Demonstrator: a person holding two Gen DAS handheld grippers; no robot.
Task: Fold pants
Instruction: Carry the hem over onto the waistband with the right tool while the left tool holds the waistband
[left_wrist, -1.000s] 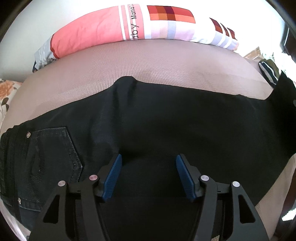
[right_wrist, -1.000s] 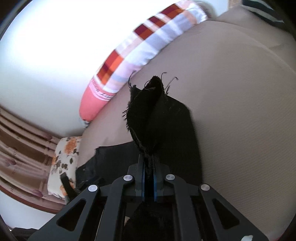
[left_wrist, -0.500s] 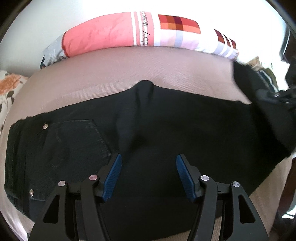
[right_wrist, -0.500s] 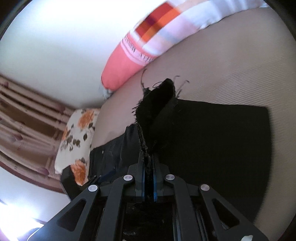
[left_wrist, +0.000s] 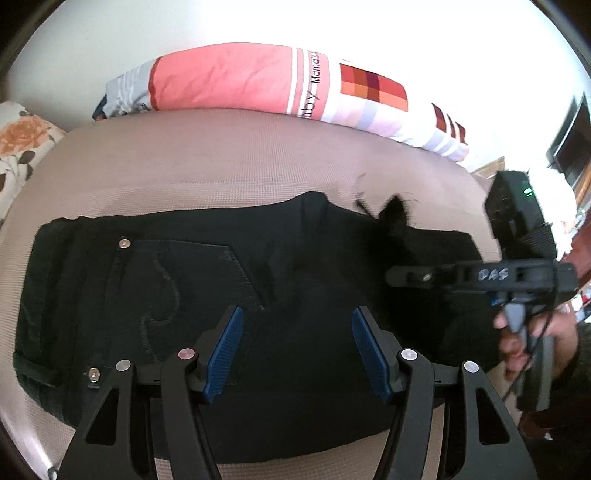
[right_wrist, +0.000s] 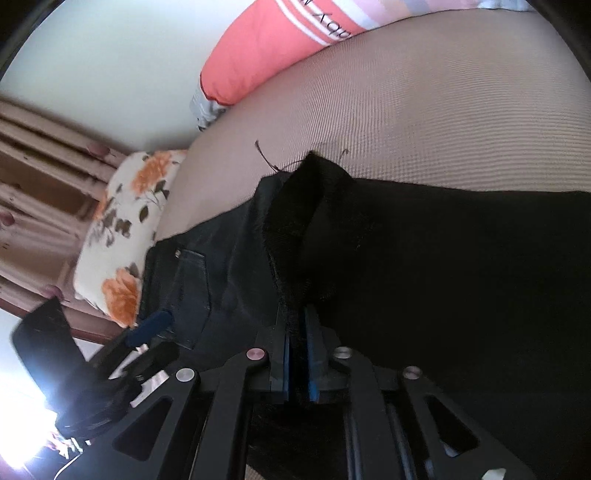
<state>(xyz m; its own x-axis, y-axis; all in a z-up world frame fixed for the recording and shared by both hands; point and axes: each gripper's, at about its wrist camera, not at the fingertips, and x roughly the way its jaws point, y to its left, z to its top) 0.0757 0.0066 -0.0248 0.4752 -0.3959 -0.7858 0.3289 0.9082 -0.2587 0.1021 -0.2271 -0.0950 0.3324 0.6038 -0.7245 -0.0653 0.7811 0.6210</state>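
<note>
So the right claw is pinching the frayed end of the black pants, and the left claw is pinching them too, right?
Not quite. The right claw is shut on the frayed end of the black pants, but the left claw is open: the left wrist view shows its blue fingers spread wide above the pants, pinching nothing.

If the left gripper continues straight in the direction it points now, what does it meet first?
Most likely the black pants: the open left gripper points at the cloth between the back pocket and the fold. Depth is unclear.
</note>
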